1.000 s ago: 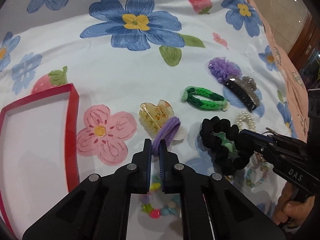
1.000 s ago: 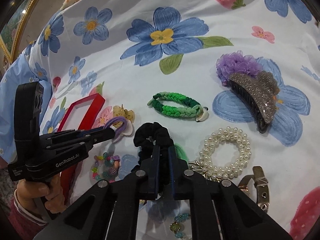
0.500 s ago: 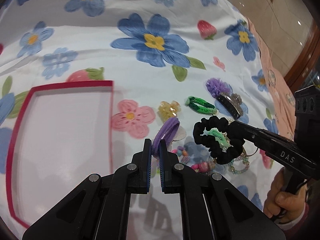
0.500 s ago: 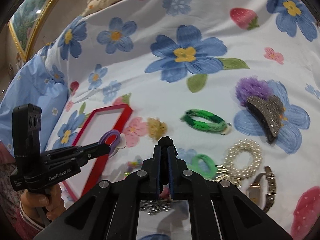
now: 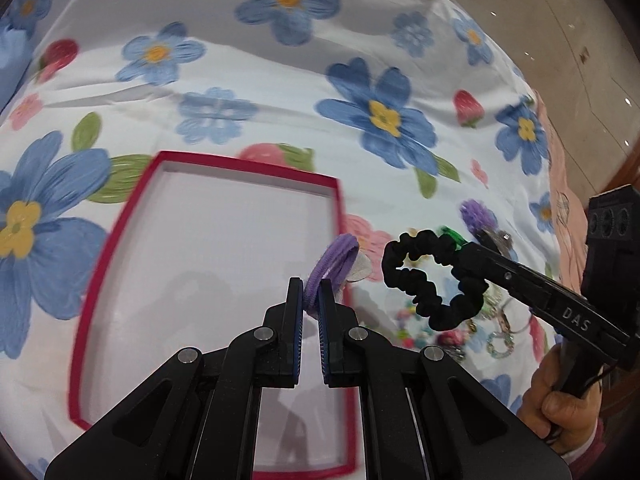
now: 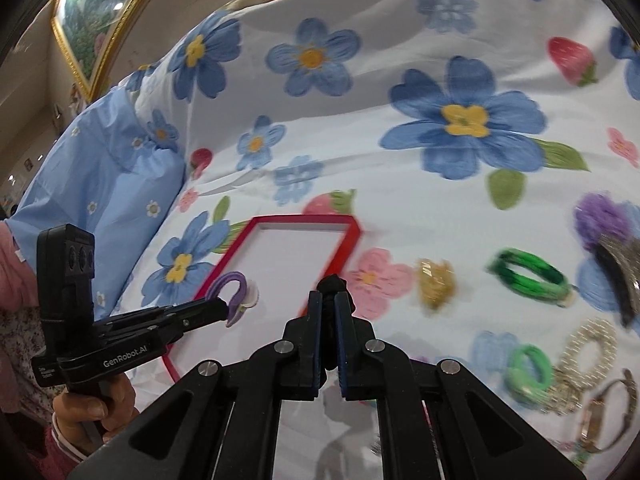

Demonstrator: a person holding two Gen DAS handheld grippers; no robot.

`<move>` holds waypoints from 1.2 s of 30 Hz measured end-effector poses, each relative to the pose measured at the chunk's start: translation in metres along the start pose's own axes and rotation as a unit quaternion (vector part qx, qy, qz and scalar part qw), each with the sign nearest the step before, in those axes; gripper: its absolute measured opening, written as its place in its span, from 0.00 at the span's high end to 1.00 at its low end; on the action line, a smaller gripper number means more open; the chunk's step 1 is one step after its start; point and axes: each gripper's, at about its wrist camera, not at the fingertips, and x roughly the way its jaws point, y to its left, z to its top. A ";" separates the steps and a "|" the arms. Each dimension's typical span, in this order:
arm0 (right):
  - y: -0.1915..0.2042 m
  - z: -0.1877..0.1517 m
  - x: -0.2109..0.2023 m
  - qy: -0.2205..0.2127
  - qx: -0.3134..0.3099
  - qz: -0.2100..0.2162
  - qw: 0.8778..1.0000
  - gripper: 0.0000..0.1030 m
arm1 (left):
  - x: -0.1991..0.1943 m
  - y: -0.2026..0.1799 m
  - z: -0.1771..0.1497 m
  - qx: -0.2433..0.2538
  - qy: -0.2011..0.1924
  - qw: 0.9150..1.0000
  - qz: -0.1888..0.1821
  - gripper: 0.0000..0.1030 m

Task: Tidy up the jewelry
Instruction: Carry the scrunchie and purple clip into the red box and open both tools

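The red box (image 5: pixel 334 216) lies open and bare on the flowered bed (image 5: pixel 280 92), with open room above its floor. The left hand-held gripper (image 5: pixel 311 284), clamped on a purple hair tie (image 5: pixel 332 258), hangs above the box's right wall; a release here might drop it outside. Just right of the box, the right hand-held gripper (image 6: pixel 329 300) pinches a black scrunchie (image 5: pixel 428 276), whose loop could snag that wall.

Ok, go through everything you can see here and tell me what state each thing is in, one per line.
Left tool: shut on purple hair tie.
Purple hair tie: lifted, over the red tray's right edge.
Right tool: shut on black scrunchie.
Black scrunchie: hanging in the air.
Red tray: open, nothing visible inside.
Green braided bracelet: lying on the sheet.
Pearl bracelet: lying on the sheet.
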 end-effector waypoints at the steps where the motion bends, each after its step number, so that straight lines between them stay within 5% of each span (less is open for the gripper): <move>1: 0.006 0.003 0.006 0.000 -0.004 0.005 1.000 0.95 | 0.001 0.007 0.002 -0.006 0.000 1.000 0.004 0.94; 13: 0.028 0.024 0.092 0.007 -0.002 0.029 1.000 0.95 | 0.047 0.080 0.028 -0.065 0.027 0.997 0.019 0.94; 25: 0.021 0.025 0.150 0.066 -0.023 -0.009 0.998 0.94 | 0.085 0.103 0.039 -0.080 0.054 0.994 0.051 0.94; 34: 0.020 0.024 0.155 0.076 -0.023 -0.013 0.997 0.88 | 0.082 0.104 0.039 -0.077 0.049 0.993 0.079 0.73; 36: 0.019 0.025 0.154 0.075 -0.018 -0.012 0.997 0.78 | 0.079 0.104 0.039 -0.075 0.046 0.993 0.082 0.70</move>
